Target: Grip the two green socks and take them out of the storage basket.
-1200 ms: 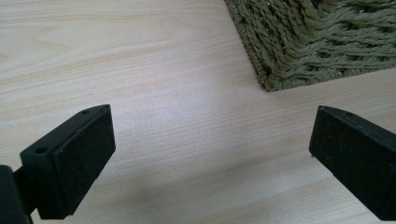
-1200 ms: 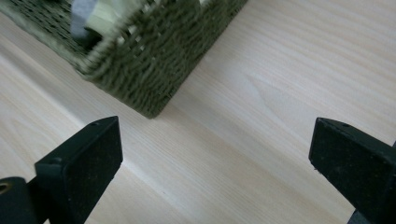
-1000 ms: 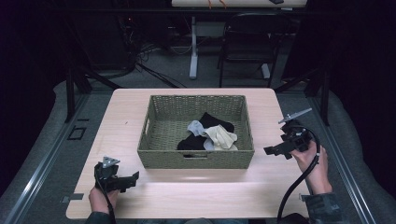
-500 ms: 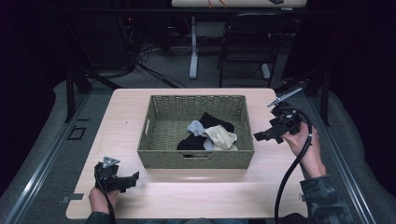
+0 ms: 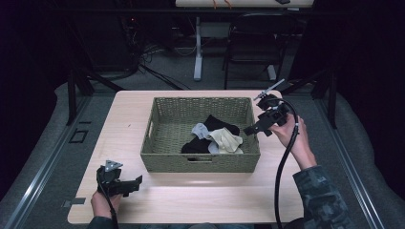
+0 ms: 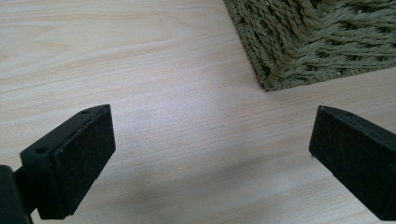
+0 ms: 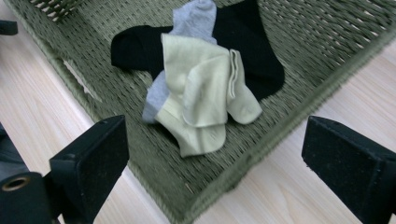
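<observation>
A green woven basket (image 5: 167,126) stands mid-table and holds a heap of socks: pale yellow socks (image 5: 226,140) (image 7: 205,93), a grey sock (image 5: 199,130) (image 7: 194,18) and black socks (image 5: 220,124) (image 7: 254,51). My right gripper (image 5: 248,130) (image 7: 212,163) is open, raised over the basket's right rim and aimed down at the heap, with nothing between its jaws. My left gripper (image 5: 136,181) (image 6: 210,154) is open too, low over the table's front left, pointing toward the basket's near corner (image 6: 280,60).
The light wooden table (image 5: 129,114) has bare surface on all sides of the basket. A cable (image 5: 282,167) trails from the right gripper along the person's forearm. Beyond the table stand a chair (image 5: 250,43) and desk legs on a dark floor.
My right gripper has risen and moved forward and left, from beside the basket's right front corner to over its right rim. The left gripper has stayed in place.
</observation>
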